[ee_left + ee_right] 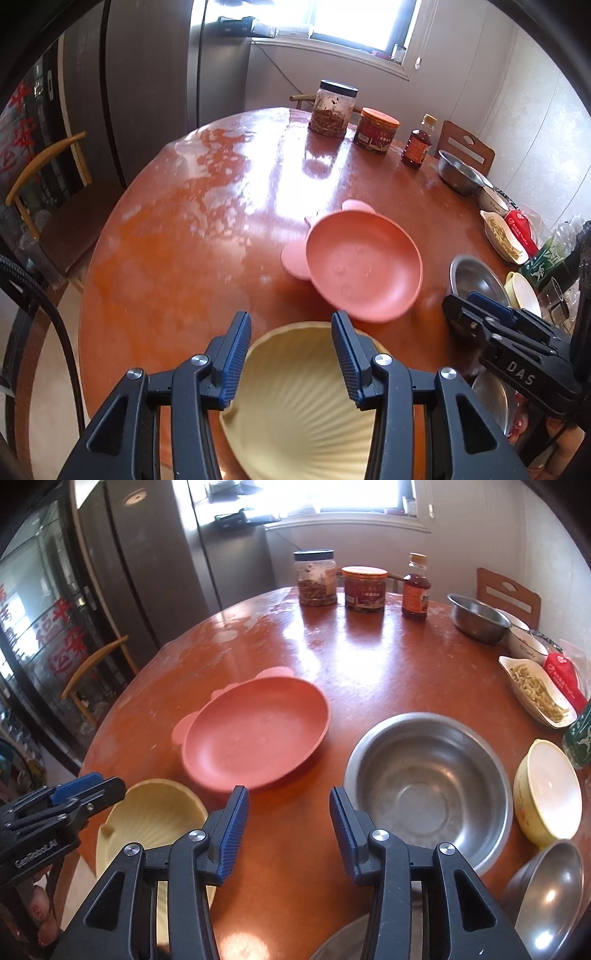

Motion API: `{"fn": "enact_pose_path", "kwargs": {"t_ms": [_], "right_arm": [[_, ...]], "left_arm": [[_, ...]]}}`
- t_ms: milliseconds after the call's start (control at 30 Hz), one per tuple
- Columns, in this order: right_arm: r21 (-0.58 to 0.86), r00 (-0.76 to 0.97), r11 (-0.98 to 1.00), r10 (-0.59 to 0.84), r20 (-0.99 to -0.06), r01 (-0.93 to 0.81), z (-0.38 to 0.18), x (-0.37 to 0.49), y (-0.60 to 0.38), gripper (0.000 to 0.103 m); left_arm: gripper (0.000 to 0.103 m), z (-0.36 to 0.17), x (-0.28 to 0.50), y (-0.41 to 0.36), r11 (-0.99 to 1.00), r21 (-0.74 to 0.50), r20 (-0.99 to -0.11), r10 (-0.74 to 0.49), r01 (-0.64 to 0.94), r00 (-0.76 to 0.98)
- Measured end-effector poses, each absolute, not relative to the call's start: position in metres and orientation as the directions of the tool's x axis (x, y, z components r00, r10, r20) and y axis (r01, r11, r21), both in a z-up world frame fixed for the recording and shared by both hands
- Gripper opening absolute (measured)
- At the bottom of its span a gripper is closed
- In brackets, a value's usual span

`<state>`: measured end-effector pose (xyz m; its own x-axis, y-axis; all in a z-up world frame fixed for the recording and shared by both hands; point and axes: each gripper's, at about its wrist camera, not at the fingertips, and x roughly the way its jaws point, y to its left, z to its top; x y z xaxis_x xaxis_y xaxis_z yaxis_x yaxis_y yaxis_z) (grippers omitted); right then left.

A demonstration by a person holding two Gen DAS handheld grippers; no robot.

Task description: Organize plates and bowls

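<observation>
The left gripper [291, 354] is wide over the pale yellow shell-shaped bowl [295, 406], ready to grab; the right gripper [288, 830] waits wide, empty.

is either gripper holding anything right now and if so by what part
Nothing is held. The left gripper is open above the yellow shell plate, its fingers not closed on the rim. The right gripper is open over bare table.

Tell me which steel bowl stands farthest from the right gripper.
The steel bowl at the table's far right edge, beside the brown bottle. The other steel bowls lie close before the right gripper.
</observation>
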<state>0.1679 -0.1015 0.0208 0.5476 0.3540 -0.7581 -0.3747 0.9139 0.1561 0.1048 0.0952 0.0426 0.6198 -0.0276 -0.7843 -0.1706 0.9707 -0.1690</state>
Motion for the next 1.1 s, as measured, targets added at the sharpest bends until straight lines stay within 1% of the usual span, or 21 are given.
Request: {"fn": "enact_pose_path", "kwargs": {"t_ms": [67, 233, 333, 467, 600, 733, 833, 1100], "right_arm": [[0.157, 0.542, 0.92, 0.343, -0.768, -0.359, 0.018, 0.182, -0.097, 0.047], [0.16, 0.516, 0.924, 0.33, -0.791, -0.347, 0.001, 0.205, -0.084, 0.047], [0.151, 0.505, 0.923, 0.324, -0.8, -0.353, -0.005, 0.211, -0.077, 0.047], [0.115, 0.504, 0.927, 0.295, -0.812, -0.357, -0.012, 0.217, -0.07, 0.047], [0.08, 0.501, 0.926, 0.271, -0.822, -0.369, -0.019, 0.22, -0.064, 0.044], [0.076, 0.499, 0.921, 0.275, -0.822, -0.381, -0.021, 0.221, -0.061, 0.04], [0.081, 0.501, 0.92, 0.281, -0.819, -0.384, -0.021, 0.221, -0.062, 0.039], [0.108, 0.528, 0.906, 0.331, -0.782, -0.408, -0.005, 0.21, -0.061, 0.039]], "left_arm": [[0.051, 0.041, 0.123, 0.096, 0.972, -0.17, -0.796, -0.039, -0.162, 0.604], [0.052, 0.022, 0.161, 0.103, 0.964, -0.209, -0.842, -0.093, -0.163, 0.532], [0.052, 0.009, 0.181, 0.106, 0.967, -0.179, -0.867, -0.067, -0.183, 0.494], [0.052, -0.003, 0.198, 0.106, 0.965, -0.203, -0.874, -0.102, -0.167, 0.476], [0.052, -0.017, 0.209, 0.103, 0.959, -0.239, -0.885, -0.151, -0.152, 0.439], [0.051, -0.019, 0.211, 0.101, 0.962, -0.229, -0.88, -0.14, -0.147, 0.454], [0.043, -0.018, 0.209, 0.103, 0.966, -0.214, -0.88, -0.125, -0.147, 0.459], [0.042, 0.009, 0.185, 0.103, 0.979, -0.158, -0.841, -0.066, -0.128, 0.537]]}}
